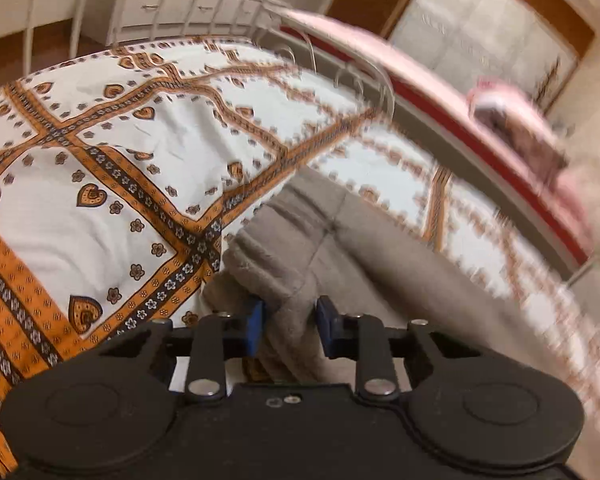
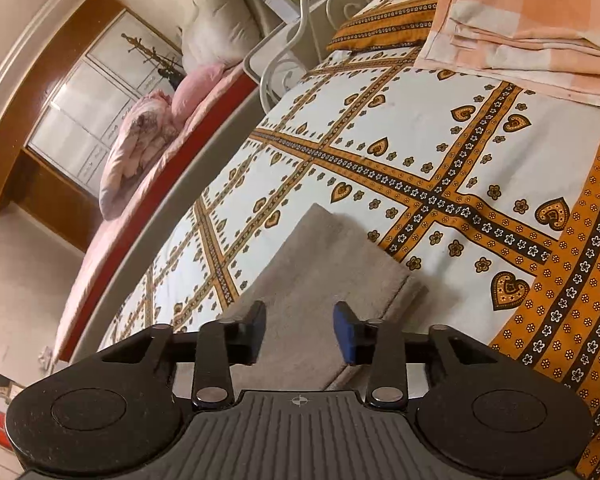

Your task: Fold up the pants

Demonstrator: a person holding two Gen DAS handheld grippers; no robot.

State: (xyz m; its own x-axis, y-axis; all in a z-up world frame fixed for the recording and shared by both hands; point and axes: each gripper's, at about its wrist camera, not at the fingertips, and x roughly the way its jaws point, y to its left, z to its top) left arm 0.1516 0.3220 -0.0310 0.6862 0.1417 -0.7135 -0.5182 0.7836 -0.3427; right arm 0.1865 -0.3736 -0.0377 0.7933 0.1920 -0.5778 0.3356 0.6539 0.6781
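Grey-brown pants (image 1: 340, 248) lie on a bed covered by a white and orange patterned sheet (image 1: 112, 184). In the left wrist view my left gripper (image 1: 288, 320) is shut on a bunched fold of the pants between its blue pads. The view is blurred on the right side. In the right wrist view the pants (image 2: 324, 264) lie flat as a folded strip. My right gripper (image 2: 300, 328) is open, its fingers (image 2: 344, 332) on either side above the strip, holding nothing.
A folded peach checked blanket (image 2: 532, 28) and an orange patterned pillow (image 2: 384, 28) lie at the head of the bed. A white metal bed frame (image 2: 284, 64) borders it. A second bed with pink bedding (image 2: 148, 136) stands alongside.
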